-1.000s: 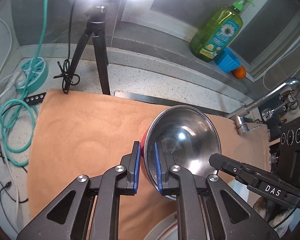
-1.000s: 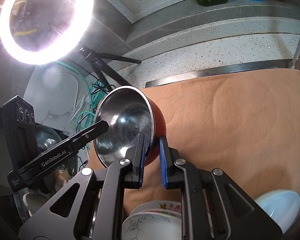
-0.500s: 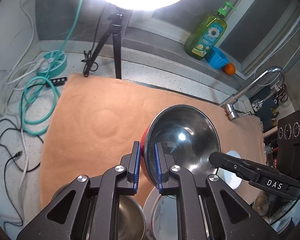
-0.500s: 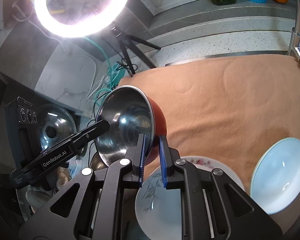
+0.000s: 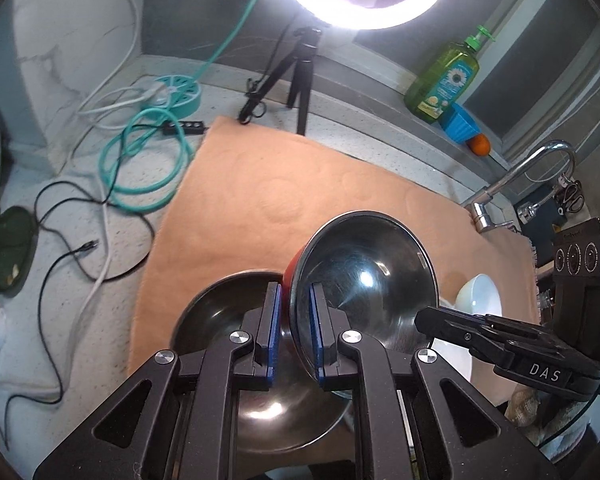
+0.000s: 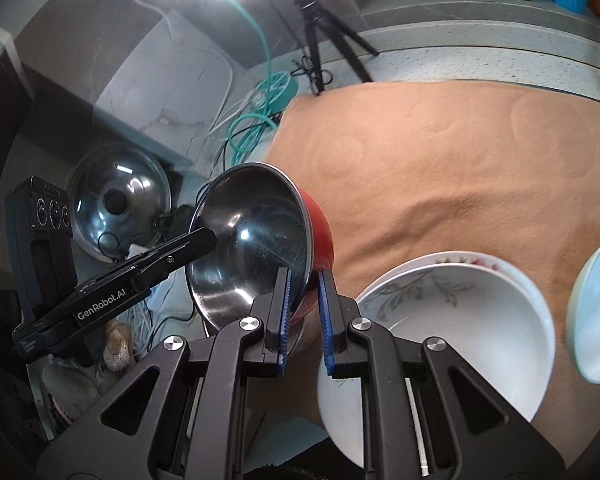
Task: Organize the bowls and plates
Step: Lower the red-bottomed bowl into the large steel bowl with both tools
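Orange cloth [image 5: 300, 184] spread flat over the speckled table [image 5: 100, 264]. Ring light [image 5: 364, 0] lit at top, on a black tripod [image 5: 300, 76] standing at the cloth's far edge. Left of the cloth: teal cable [image 5: 148, 160] in loose coils, teal cable reel [image 5: 178, 94], white and black wires. On the rear ledge: green soap bottle [image 5: 444, 80], blue ribbed cup [image 5: 460, 124] touching it, small orange fruit [image 5: 480, 145] beside the cup. Chrome faucet [image 5: 516, 184] at right. Metal pot lid [image 6: 118, 204] leaning at left.

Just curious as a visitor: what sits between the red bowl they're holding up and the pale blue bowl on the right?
In the right wrist view, a white floral bowl stacked on a floral plate lies between the red bowl and the pale blue bowl.
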`<state>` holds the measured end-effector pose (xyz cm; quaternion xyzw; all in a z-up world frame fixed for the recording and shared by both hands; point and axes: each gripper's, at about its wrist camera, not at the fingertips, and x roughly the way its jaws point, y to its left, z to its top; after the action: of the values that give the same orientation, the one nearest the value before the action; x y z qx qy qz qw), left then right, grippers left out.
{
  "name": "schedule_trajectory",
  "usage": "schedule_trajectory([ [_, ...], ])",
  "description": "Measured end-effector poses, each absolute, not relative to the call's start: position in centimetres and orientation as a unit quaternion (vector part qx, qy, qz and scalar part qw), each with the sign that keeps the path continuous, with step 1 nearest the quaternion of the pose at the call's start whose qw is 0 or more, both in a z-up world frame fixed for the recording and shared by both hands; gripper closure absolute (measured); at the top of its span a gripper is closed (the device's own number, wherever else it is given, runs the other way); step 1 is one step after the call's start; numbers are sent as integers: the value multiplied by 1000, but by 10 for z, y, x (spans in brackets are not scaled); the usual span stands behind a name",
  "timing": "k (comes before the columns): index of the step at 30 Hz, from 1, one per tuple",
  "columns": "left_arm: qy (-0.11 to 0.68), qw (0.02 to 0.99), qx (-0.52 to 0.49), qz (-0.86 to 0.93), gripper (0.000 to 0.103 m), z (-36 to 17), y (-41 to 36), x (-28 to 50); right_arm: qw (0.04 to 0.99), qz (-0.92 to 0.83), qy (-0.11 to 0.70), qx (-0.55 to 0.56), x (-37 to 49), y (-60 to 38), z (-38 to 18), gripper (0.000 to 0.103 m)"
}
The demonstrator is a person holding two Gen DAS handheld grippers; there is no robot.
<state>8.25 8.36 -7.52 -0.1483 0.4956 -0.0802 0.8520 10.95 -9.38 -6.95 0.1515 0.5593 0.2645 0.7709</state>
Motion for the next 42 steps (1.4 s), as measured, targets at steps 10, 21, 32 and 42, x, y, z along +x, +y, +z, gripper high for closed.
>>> schedule_trajectory([
  [10,520,840,-148,-47,91,-99,109,57,749,291,585,106,96,-48,-94,90],
  [21,546,827,-124,-45,91,-118,106,56,743,279,604,76,95,-33,-113,90],
  [32,563,821,-82,-41,91,-127,103,63,740,267,616,36,98,-21,-118,90],
  [42,576,813,-69,-53,91,-127,100,66,730,267,629,28,103,-18,-117,79],
])
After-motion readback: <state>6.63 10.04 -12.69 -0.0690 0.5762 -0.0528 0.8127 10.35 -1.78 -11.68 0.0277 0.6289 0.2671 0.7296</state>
